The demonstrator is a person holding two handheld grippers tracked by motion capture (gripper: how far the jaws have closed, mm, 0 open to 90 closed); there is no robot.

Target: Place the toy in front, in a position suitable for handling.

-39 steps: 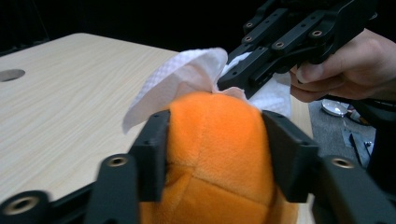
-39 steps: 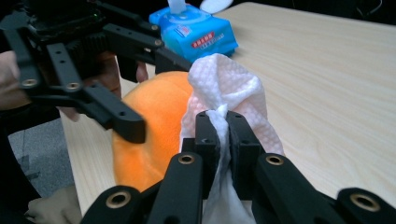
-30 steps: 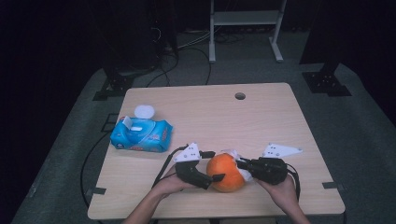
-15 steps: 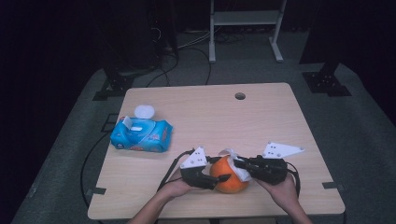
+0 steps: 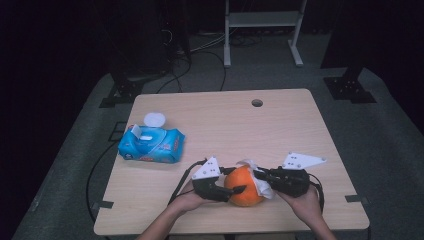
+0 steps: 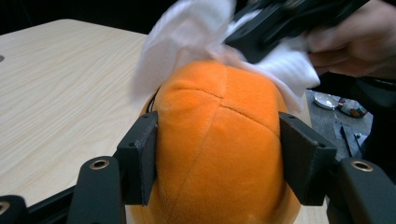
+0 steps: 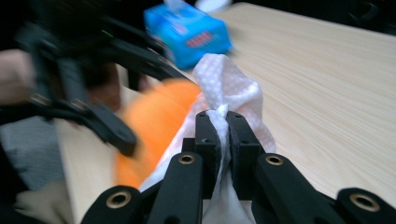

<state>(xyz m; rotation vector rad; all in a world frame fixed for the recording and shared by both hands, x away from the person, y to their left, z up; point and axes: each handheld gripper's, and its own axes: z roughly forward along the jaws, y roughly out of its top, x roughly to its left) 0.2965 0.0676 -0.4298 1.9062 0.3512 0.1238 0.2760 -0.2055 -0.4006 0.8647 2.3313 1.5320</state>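
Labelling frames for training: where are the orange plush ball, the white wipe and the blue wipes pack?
orange plush ball (image 6: 219, 158), left gripper view, front face.
white wipe (image 7: 229, 88), right gripper view, bunched top.
blue wipes pack (image 5: 152, 146), high view, top.

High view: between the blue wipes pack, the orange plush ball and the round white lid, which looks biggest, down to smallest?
1. Blue wipes pack
2. Orange plush ball, partly hidden by the claws
3. Round white lid

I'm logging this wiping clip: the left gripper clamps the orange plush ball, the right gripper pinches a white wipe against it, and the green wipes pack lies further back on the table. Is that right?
One detail is off: the wipes pack is blue, not green, as the high view shows. The rest holds: the left gripper clamps the orange plush ball, and the right gripper pinches the white wipe against it.
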